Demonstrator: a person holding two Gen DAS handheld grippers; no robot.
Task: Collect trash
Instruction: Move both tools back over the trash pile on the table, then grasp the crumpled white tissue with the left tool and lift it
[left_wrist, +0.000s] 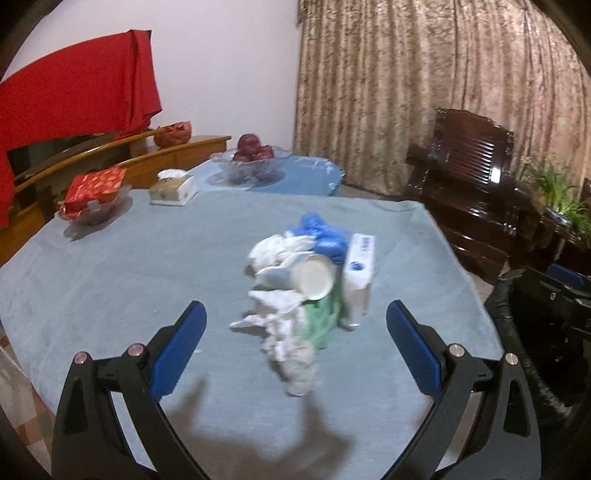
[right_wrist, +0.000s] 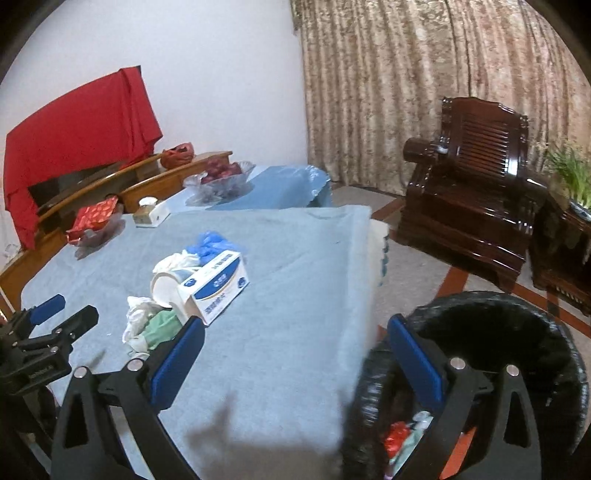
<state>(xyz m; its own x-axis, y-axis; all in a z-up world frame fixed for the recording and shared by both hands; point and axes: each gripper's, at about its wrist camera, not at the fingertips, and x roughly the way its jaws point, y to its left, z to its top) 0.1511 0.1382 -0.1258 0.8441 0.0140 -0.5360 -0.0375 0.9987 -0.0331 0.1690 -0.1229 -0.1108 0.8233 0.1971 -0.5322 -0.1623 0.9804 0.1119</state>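
Both jaws are wide and hold nothing. Left gripper (left_wrist: 295, 325) should pinch the near tissue (left_wrist: 291, 354) softly, then go right to the bin (right_wrist: 498, 332).

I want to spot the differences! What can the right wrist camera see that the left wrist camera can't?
Only the right wrist view looks down into the black-lined trash bin, with red and pale scraps inside, and shows the left gripper from outside. Only the left wrist view shows the crumpled white tissue nearest the camera. Both show the white paper cup on its side, the blue and white box, and the blue cloth-covered table.
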